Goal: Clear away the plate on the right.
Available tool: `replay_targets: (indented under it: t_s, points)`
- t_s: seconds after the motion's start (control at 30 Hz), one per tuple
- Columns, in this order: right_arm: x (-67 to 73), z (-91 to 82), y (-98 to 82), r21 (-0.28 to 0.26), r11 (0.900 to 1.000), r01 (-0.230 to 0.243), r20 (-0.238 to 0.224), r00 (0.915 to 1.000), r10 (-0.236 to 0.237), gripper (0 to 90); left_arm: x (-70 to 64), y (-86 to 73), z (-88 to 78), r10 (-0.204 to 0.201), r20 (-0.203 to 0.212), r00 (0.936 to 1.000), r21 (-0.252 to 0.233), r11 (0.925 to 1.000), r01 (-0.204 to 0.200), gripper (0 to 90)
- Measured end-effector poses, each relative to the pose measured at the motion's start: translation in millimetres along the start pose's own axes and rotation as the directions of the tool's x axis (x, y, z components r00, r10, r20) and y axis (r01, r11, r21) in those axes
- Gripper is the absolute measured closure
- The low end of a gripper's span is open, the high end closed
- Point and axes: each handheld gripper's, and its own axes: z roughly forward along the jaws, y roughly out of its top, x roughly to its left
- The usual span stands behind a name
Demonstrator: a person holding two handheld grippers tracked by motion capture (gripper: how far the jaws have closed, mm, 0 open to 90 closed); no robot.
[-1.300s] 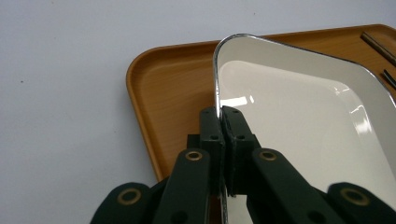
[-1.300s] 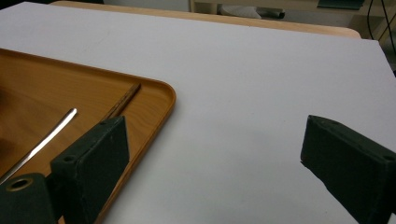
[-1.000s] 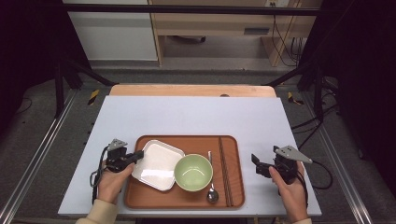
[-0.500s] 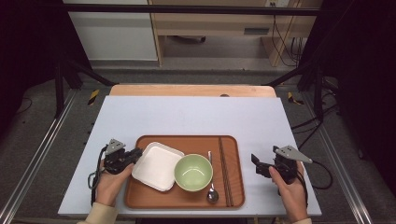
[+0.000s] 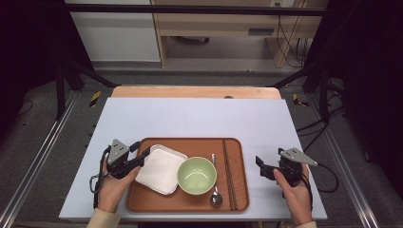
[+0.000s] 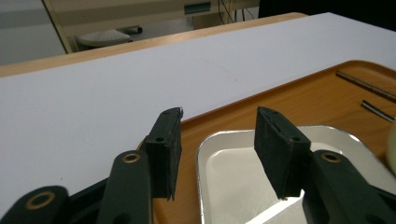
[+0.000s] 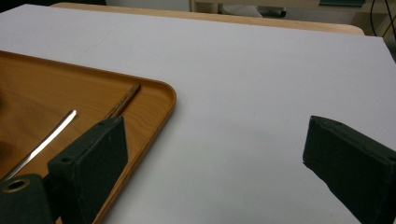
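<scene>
Just opened the jaws of the left gripper (image 5: 144, 156) wide, with nothing pinched between them any more, and so let go of the white plate (image 5: 160, 168). Looked done with putting that plate down flat on the left part of the brown tray (image 5: 190, 140), right next to the green bowl (image 5: 196, 175), its near corner just under the gap between the spread jaws and touching neither pad. Held the right gripper (image 5: 260, 166) wide open too, low over the bare table (image 5: 190, 118) just beside the tray's right edge, well away from the plate.
</scene>
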Motion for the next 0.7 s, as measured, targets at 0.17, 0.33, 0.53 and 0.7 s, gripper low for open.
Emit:
replay_targets:
  t_s: [0.17, 0.33, 0.53, 0.7]
  points:
    - [0.6, -1.3, 1.1, -0.009, 1.0, -0.001, -0.002, 1.0, 0.001, 6.5, -1.4, 5.1, -2.4, 0.022, 0.038, 0.999, -0.015, 0.9996, -0.022, 43.3]
    - [1.2, -1.2, 1.5, -0.012, 1.0, 0.003, -0.002, 1.0, -0.003, 6.2, 3.4, 11.7, -6.8, 0.037, 0.099, 0.9944, -0.058, 0.9978, -0.032, 28.9]
    - [2.1, -4.2, 3.9, -0.029, 0.999, -0.015, -0.005, 0.9999, 0.015, 6.1, 7.8, 20.8, -17.8, 0.029, 0.146, 0.9888, -0.115, 0.9933, -0.012, 8.0]
    - [2.6, -6.9, 7.4, -0.063, 0.998, -0.022, 0.001, 0.9998, 0.022, 5.9, 10.8, 28.3, -29.5, 0.085, 0.131, 0.9878, -0.144, 0.9873, -0.066, 4.8]
